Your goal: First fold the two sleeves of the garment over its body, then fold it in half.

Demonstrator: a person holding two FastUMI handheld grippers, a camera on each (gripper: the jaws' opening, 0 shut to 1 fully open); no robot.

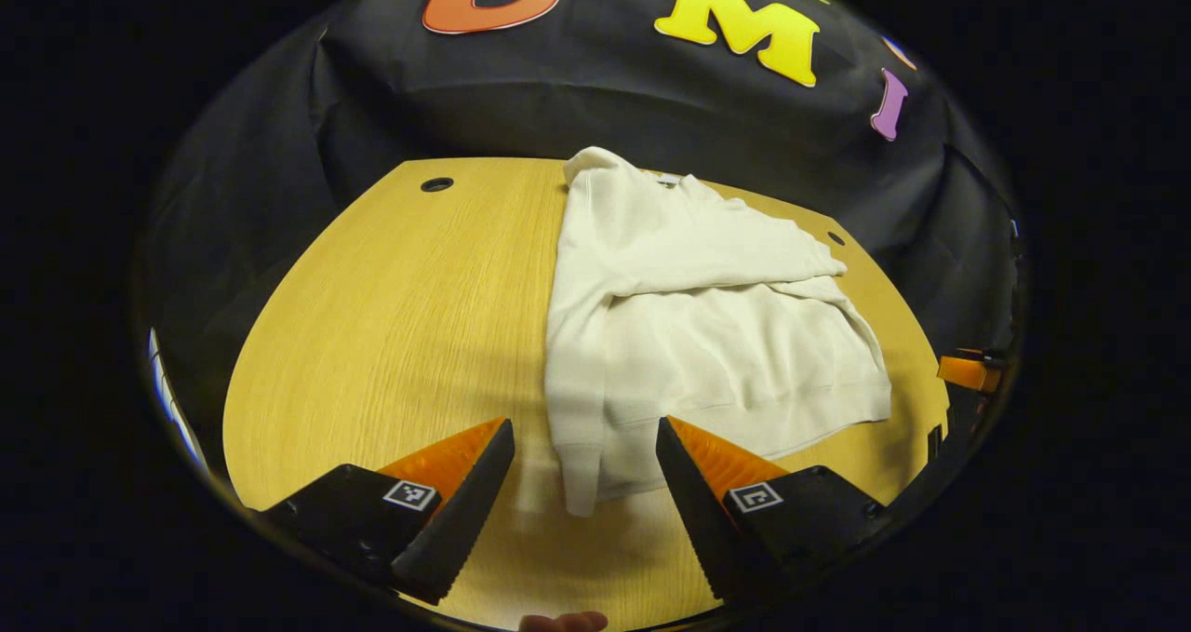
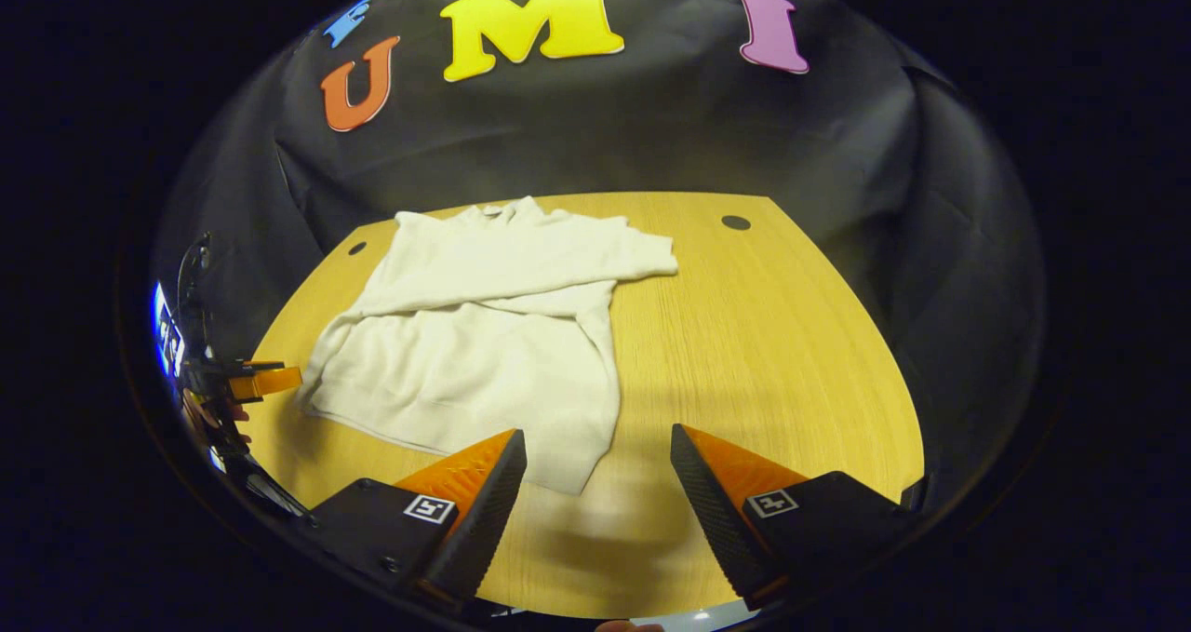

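A cream-white sweater (image 1: 707,334) lies flat on the wooden table (image 1: 409,334), both sleeves folded over its body. In the left gripper view its left edge hangs down as a sleeve cuff between my open left gripper (image 1: 584,441), which hovers just above the hem with nothing held. In the right gripper view the sweater (image 2: 484,334) lies to the left, its lower right corner near my open right gripper (image 2: 598,450), which is empty. The left gripper (image 2: 260,381) shows at the far left edge there; the right gripper (image 1: 968,369) peeks in at the far right of the left gripper view.
The table has small round cable holes (image 1: 436,184) (image 2: 735,222) near its back corners. Bare wood lies left of the sweater in the left gripper view and right of it (image 2: 763,334) in the right gripper view. Black cloth walls surround the table.
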